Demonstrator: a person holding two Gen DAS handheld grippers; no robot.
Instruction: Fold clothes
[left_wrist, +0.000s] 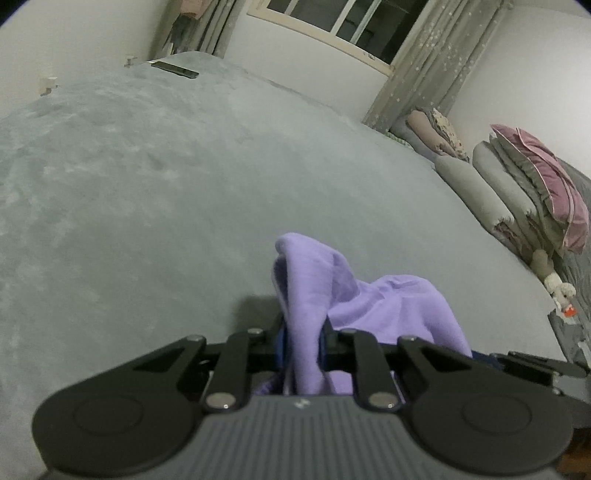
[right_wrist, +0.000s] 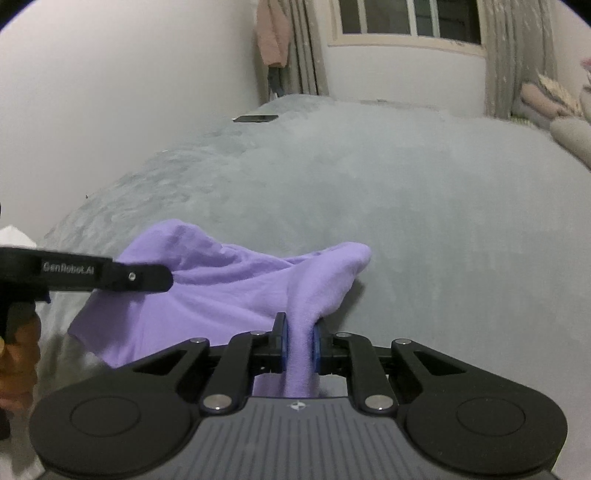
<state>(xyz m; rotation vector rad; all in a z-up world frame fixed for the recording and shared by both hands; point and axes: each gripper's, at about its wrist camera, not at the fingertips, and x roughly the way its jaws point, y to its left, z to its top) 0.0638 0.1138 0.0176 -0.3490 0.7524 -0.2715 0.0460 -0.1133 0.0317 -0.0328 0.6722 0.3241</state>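
Purple garment (right_wrist: 221, 280) (bunched) is pinched by left gripper (left_wrist: 301, 332) and right gripper (right_wrist: 299, 339) fingers.

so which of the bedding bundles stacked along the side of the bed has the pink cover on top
The nearest bundle, the big grey roll of quilts with the pink pillow on it. The far bundle is beige with a floral piece.

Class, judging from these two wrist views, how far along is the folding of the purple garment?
Done: the purple garment is picked up, pinched by both the left gripper and the right gripper. In hand: it hangs bunched between them over the grey bed. Left: no flat fold shows; it must be spread, folded and laid down.
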